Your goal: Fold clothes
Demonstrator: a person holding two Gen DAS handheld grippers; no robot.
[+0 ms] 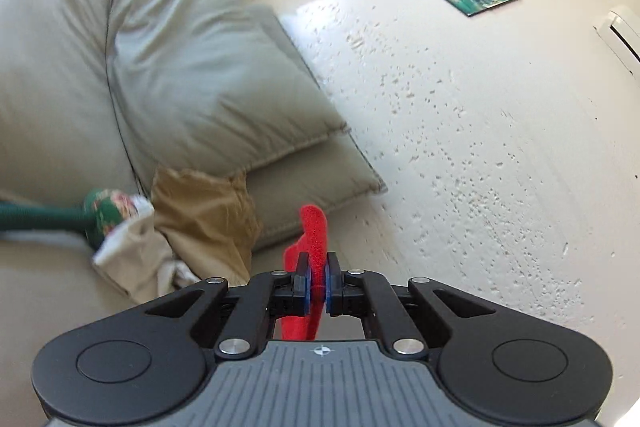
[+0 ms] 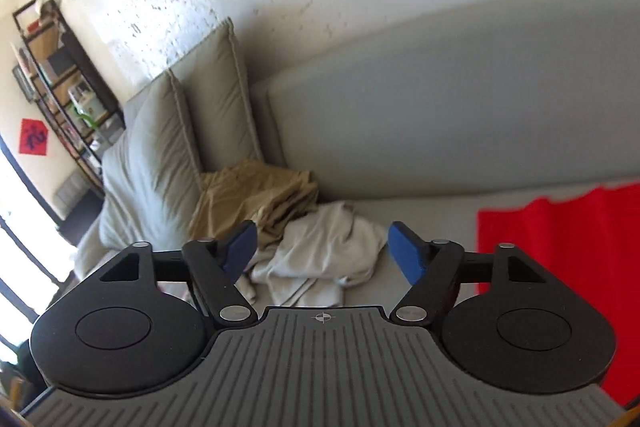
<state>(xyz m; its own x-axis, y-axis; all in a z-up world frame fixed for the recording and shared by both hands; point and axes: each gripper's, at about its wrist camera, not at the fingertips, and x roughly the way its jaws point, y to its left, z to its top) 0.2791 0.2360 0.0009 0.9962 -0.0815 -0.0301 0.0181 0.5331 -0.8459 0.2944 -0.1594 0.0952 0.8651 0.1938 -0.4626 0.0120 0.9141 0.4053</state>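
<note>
Grey sofa (image 2: 420, 223) carries everything: flat seat, padded backrest behind. Two grey cushions (image 2: 160, 155) stand propped at the far end of the seat. Just in front of them, crumpled tan garment (image 2: 256, 199) on the seat. White garment (image 2: 324, 251) bunched up, touching the tan one and partly over its edge. Red cloth (image 2: 560, 267) lies spread on the seat at the other side, apart from the pile.
</note>
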